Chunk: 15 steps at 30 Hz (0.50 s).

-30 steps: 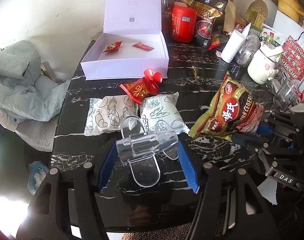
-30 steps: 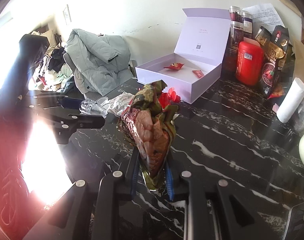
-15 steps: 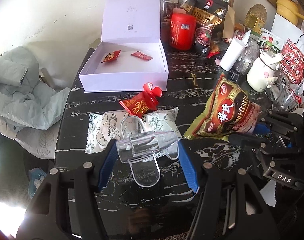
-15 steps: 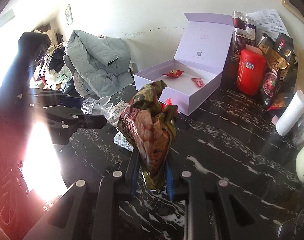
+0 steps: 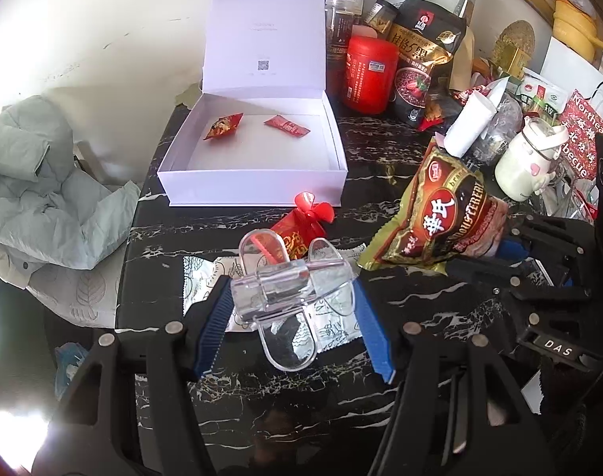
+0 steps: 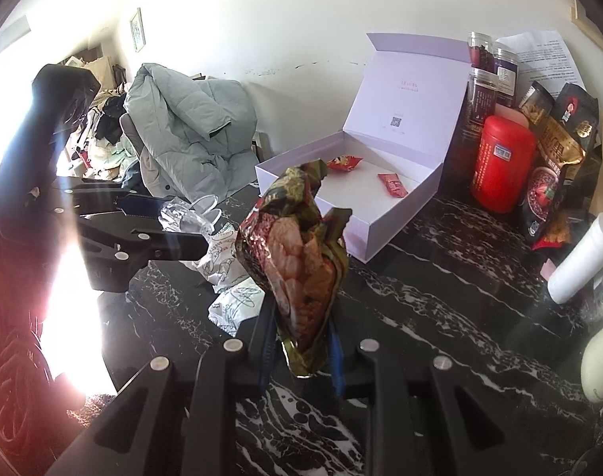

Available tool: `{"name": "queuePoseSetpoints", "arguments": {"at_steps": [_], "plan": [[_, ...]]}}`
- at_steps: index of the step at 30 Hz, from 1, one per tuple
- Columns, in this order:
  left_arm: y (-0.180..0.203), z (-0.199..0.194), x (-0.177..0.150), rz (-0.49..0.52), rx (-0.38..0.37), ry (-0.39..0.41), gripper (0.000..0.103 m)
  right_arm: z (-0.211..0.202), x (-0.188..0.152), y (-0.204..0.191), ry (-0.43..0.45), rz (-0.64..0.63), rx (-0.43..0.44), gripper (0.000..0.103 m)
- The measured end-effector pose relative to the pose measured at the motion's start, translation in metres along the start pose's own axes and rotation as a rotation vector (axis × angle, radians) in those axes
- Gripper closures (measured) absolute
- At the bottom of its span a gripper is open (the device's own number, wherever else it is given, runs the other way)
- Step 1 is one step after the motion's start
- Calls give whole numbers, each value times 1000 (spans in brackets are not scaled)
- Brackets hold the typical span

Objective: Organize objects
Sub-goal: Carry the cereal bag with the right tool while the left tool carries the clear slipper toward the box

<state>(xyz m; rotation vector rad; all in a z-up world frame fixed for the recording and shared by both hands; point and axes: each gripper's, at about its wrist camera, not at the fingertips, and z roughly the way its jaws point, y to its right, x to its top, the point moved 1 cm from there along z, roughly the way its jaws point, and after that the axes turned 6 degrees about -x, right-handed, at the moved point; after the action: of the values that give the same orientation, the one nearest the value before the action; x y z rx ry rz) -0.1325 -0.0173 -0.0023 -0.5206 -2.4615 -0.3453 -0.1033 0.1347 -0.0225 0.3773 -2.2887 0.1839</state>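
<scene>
Box (image 5: pixel 254 182) holds two sachets. Your left gripper (image 5: pixel 293 309) clamps the clear clip (image 5: pixel 285 289), your right gripper (image 6: pixel 301 341) the cereal bag (image 6: pixel 297 254). Three packets remain mid-desk (image 5: pixel 381 158).

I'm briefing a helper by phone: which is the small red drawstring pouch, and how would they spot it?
Start at the open white gift box on the black marble table. Just before its front wall lies the small red drawstring pouch, beside white printed snack packets. Unlike the two flat red sachets inside the box, it has a gathered, flared top and gold pattern.
</scene>
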Motion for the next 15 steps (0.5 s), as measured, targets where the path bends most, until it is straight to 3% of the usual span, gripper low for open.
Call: {"name": "queuePoseSetpoints", "arguments": {"at_steps": [15], "plan": [[-14, 13, 37, 18, -5, 17, 44, 26, 36, 18, 7, -19, -7, 81]]}}
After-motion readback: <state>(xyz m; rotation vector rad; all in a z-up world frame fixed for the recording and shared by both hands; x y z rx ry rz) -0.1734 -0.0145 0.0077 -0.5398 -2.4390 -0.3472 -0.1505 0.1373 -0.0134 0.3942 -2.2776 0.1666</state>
